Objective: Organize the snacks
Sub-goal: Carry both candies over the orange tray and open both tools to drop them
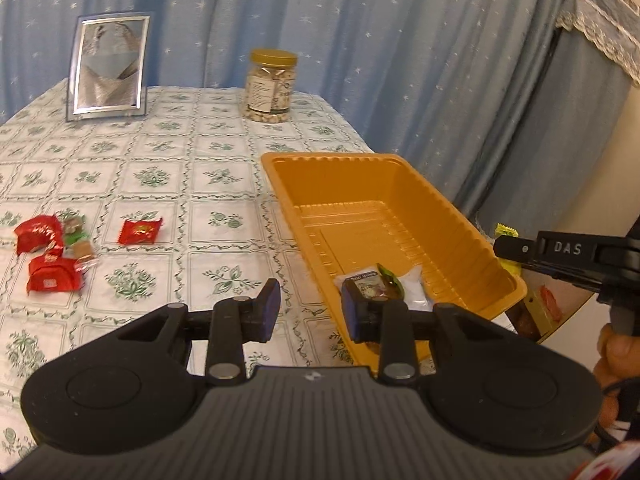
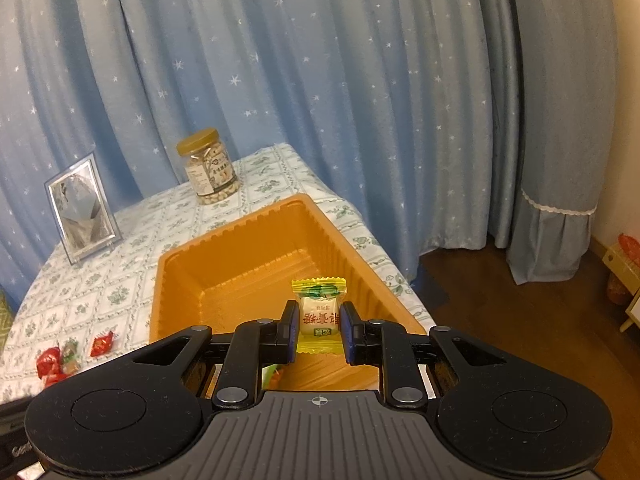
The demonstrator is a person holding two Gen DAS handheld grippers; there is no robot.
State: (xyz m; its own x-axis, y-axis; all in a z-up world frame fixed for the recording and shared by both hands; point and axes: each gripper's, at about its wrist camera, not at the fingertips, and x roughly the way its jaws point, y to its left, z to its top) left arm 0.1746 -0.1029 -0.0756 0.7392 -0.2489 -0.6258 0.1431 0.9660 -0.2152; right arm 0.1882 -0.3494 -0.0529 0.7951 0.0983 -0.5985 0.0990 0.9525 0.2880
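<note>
right gripper (image 2: 319, 326) is clenching the yellow candy (image 2: 319, 310) above the orange tray (image 2: 224, 248), ready for dropping | left gripper (image 1: 308, 308) is standing released with nothing between its fingers | red snacks (image 1: 48, 252) are waiting on the tablecloth (image 1: 160, 160).

The orange tray (image 2: 256, 236) looks like thin, glossy moulded plastic with ribbed walls, and the tablecloth (image 1: 160, 184) under it has a smooth, faintly shiny printed surface. The red candy wrappers (image 1: 140, 231) are crinkled glossy foil. The curtain (image 2: 320, 80) is soft matt cloth, and the jar (image 1: 269, 87) is clear plastic with a shiny gold lid.
</note>
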